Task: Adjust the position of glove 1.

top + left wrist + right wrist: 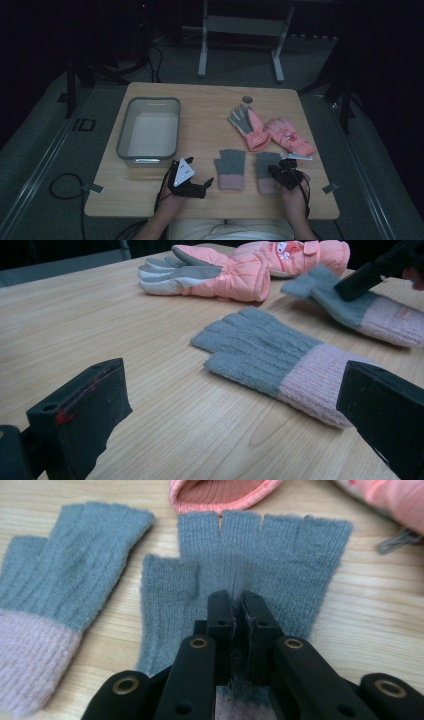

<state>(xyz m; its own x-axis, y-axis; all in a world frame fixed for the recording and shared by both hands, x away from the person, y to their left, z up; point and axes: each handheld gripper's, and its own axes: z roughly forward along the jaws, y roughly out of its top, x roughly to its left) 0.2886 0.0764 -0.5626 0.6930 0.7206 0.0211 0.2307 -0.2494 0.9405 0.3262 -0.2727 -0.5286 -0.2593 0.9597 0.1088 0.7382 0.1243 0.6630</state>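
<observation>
Two grey knit fingerless gloves with pale pink cuffs lie near the table's front edge. My right gripper point(280, 172) point(237, 610) is shut on the right one point(265, 167) point(260, 545), pinching the fabric at its palm, and its finger end rises off the wood in the left gripper view point(345, 302). The left knit glove point(230, 169) point(270, 357) point(55, 575) lies flat. My left gripper point(209, 184) point(232, 410) rests open just left of that glove's cuff, with nothing between its jaws.
Two padded pink gloves point(250, 127) point(289, 135) point(220, 272) lie behind the knit pair at the right. A grey-rimmed clear bin point(120, 140) stands at the left of the wooden table point(200, 135). A round hole point(247, 99) sits near the far edge.
</observation>
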